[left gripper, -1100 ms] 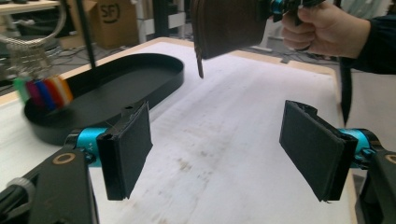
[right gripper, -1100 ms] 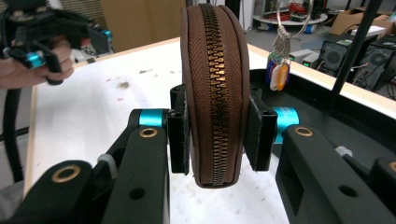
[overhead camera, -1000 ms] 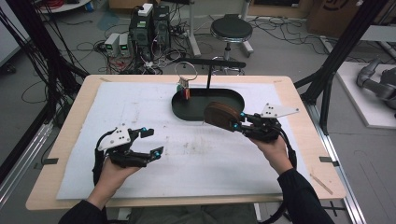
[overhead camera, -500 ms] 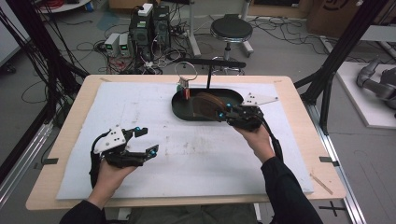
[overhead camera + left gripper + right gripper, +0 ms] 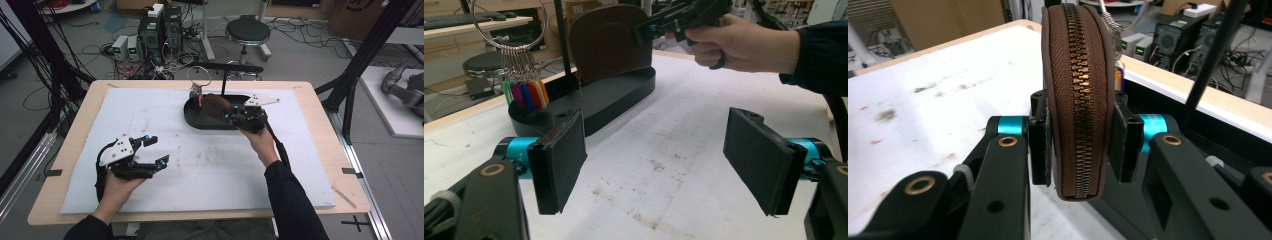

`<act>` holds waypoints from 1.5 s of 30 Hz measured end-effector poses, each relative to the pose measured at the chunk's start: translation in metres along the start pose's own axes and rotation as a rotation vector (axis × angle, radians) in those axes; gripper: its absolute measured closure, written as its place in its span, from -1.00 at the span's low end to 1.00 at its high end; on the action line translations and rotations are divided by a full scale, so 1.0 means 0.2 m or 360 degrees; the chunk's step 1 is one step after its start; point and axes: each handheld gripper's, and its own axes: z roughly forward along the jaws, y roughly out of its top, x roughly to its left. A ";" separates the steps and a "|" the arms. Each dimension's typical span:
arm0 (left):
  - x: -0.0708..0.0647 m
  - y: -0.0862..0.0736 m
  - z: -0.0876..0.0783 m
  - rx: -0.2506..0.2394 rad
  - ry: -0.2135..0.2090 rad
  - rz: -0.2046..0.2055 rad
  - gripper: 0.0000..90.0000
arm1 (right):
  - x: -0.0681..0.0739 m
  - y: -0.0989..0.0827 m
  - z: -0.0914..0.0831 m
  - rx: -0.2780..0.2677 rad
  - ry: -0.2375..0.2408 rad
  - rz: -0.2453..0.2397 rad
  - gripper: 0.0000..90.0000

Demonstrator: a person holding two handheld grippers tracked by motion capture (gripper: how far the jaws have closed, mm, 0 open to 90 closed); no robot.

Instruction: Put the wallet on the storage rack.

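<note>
The right gripper (image 5: 235,116) is squeezing a brown zip pouch (image 5: 216,106) between its jaws; a second ago it was holding the pouch just to the right of the black oval tray (image 5: 196,119), and now it is holding it over the tray, close to the thin black pole (image 5: 223,86); so I think the pouch is being brought to the tray to be set down or hung there, and that step is not done yet. The left gripper (image 5: 150,152) is staying in the same spot on the near left of the white surface (image 5: 210,165); its jaws are standing wide open with nothing between them.

The pouch (image 5: 1075,95) is standing on its edge; it is brown and rounded like half a circle, and a gold-coloured zip is running along its curved edge; the zip is looking closed. From the left gripper view the pouch (image 5: 609,45) is showing its flat brown side above the tray (image 5: 614,97); a key ring (image 5: 510,25) with coloured tags (image 5: 524,95) is hanging beside it.
</note>
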 end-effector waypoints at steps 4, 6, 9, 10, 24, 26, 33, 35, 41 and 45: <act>0.00 0.00 0.00 -0.0005 0.0002 -0.0002 -0.44 | -0.03 -0.01 0.05 0.0014 -0.0043 0.0043 0.52; 0.00 0.00 0.00 -0.0005 -0.0003 0.0005 -0.44 | -0.05 -0.02 0.07 0.0016 -0.0052 0.0061 0.52; 0.00 0.00 0.01 0.0003 -0.0007 0.0005 -0.44 | -0.06 -0.04 0.11 0.0010 -0.0078 0.0076 0.52; 0.00 0.00 0.01 0.0004 -0.0011 0.0004 -0.44 | -0.07 -0.05 0.13 0.0003 -0.0087 0.0085 0.53; 0.00 -0.01 0.00 0.0009 -0.0005 -0.0002 -0.43 | -0.12 -0.12 0.24 0.0014 -0.0154 0.0157 0.53; 0.00 -0.02 0.00 0.0013 -0.0006 0.0002 -0.43 | -0.13 -0.13 0.25 0.0014 -0.0164 0.0163 0.53; 0.00 -0.02 0.00 0.0016 -0.0011 0.0000 -0.43 | -0.14 -0.16 0.27 0.0064 -0.0219 0.0177 0.53; 0.00 -0.02 0.00 0.0016 -0.0012 0.0001 -0.44 | -0.14 -0.17 0.27 0.0076 -0.0235 0.0158 0.53; 0.00 -0.02 0.00 0.0018 -0.0015 0.0002 -0.43 | -0.14 -0.18 0.28 0.0077 -0.0254 0.0153 0.52; 0.00 -0.02 -0.01 0.0018 -0.0017 -0.0002 -0.43 | -0.15 -0.18 0.27 0.0081 -0.0255 0.0155 0.51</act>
